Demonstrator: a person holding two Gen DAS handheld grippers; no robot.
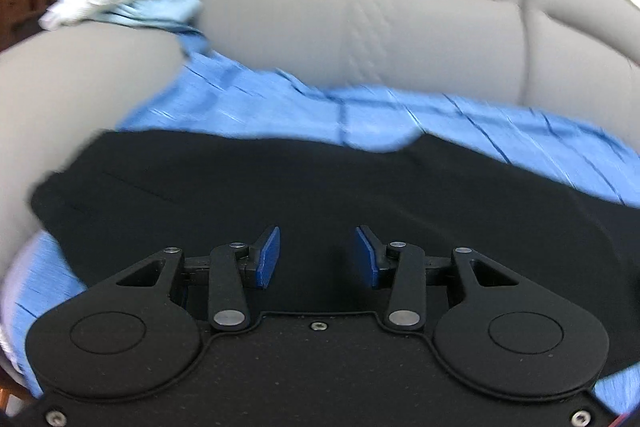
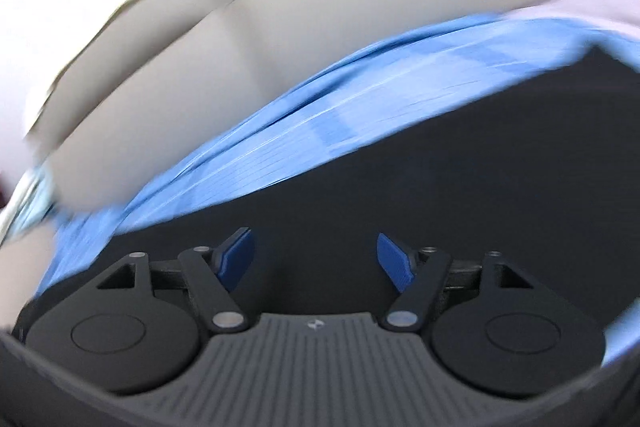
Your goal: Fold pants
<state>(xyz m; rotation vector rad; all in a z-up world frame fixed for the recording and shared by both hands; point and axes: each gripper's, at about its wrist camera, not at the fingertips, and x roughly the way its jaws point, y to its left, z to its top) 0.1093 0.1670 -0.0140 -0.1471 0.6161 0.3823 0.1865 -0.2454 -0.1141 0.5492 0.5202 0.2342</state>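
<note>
black pants beneath open left tool

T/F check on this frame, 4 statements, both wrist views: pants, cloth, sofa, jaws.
1. The black pants lie on a blue checked cloth. True.
2. The left gripper is clamped on the pants. False: its jaws stand apart with nothing between the pads.
3. The sofa is red. False: it is grey-beige.
4. The right gripper has its jaws open above the pants, holding nothing. True.
</note>
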